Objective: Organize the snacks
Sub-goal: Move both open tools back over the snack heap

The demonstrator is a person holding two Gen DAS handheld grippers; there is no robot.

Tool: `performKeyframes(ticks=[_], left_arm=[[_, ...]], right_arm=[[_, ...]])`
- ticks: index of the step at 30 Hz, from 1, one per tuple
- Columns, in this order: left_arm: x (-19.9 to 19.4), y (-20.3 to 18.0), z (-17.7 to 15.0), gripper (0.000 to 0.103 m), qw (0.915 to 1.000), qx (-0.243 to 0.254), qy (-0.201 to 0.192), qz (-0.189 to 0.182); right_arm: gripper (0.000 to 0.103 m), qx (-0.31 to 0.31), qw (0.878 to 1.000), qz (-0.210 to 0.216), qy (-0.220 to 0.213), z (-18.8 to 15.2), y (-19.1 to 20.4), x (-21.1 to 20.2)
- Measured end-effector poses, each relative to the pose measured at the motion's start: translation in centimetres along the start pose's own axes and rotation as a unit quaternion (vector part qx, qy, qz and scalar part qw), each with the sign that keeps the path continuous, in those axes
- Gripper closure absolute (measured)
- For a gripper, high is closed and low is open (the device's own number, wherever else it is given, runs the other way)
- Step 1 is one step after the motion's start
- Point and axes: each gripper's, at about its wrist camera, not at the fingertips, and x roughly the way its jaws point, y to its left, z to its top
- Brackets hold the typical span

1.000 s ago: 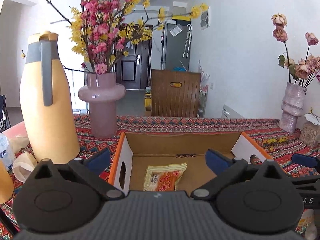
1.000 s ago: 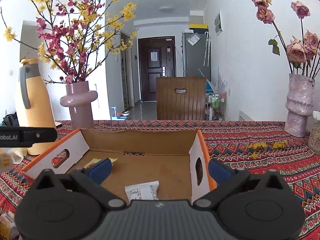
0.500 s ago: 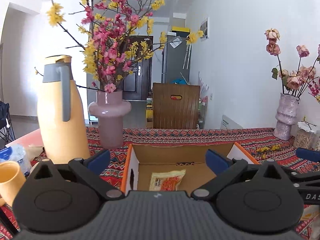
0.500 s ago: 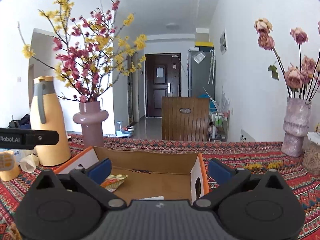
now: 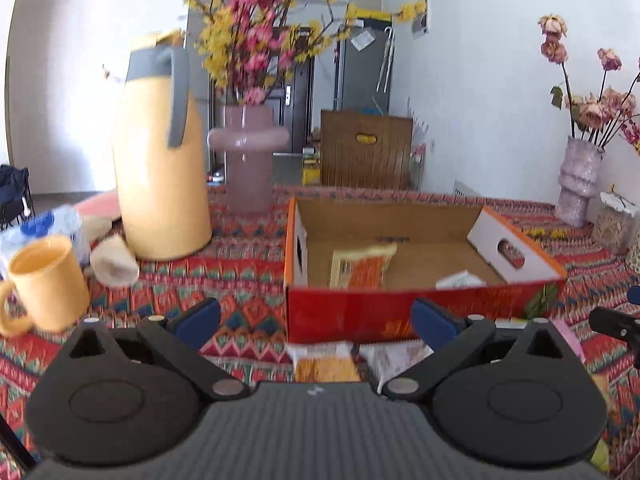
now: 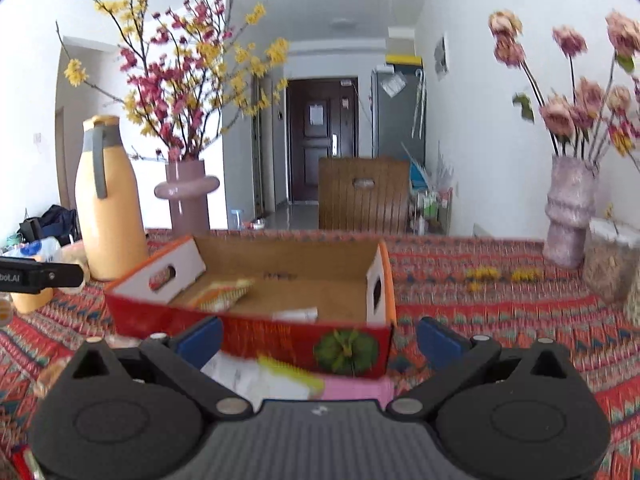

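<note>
An open cardboard box with a red front [image 5: 400, 316] [image 6: 280, 340] stands on the patterned cloth. Inside it lie an orange-yellow snack packet [image 5: 362, 266] [image 6: 222, 294] and a small white packet [image 5: 460, 280] [image 6: 296, 314]. My left gripper [image 5: 316, 316] is open and empty in front of the box, above an orange snack packet [image 5: 324, 366] and a white packet [image 5: 394, 358] on the cloth. My right gripper [image 6: 318, 336] is open and empty, above a white packet [image 6: 248, 380], a yellow-green packet [image 6: 290, 372] and a pink packet [image 6: 356, 390].
A tall yellow thermos [image 5: 160, 160] [image 6: 108, 200], a yellow mug [image 5: 46, 280], a pink vase of blossoms [image 5: 248, 160] [image 6: 188, 196] stand left of the box. A mottled vase of dried roses [image 5: 580, 184] [image 6: 570, 208] stands at the right.
Both grippers have pulled back from over the box towards the table's near side. The box's red front and loose packets before it have come into view. Both stay open.
</note>
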Motion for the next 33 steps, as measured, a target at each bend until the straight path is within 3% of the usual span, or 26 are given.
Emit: performKeyframes(ticks=[8,19,27,33], left_arm=[[1.3,0.5,-3.4,0.0,0.9999,0.002,0.007,0.008],[1.4,0.2,-3.8,0.0,1.0,0.008,0.003,0.002],[1.5,0.4,-3.9,0.0,1.0,0.001,0.008,0.001],[1.5,0.4,-3.9,0.0,1.0,0.0,0.01,0.002]], right_arm=[[0.0,0.03,0.999,0.006,0.044,-3.3,-0.1,-0.4],[0.0,0.028,0.996,-0.025,0.083,-4.4,-0.2,-1.1],[0.0,0.082,0.992,-0.056,0.08,-3.9,-3.3,-2.3],[0.005,0.079,0.987,-0.065,0.12,-5.0,-3.9,-1.0]])
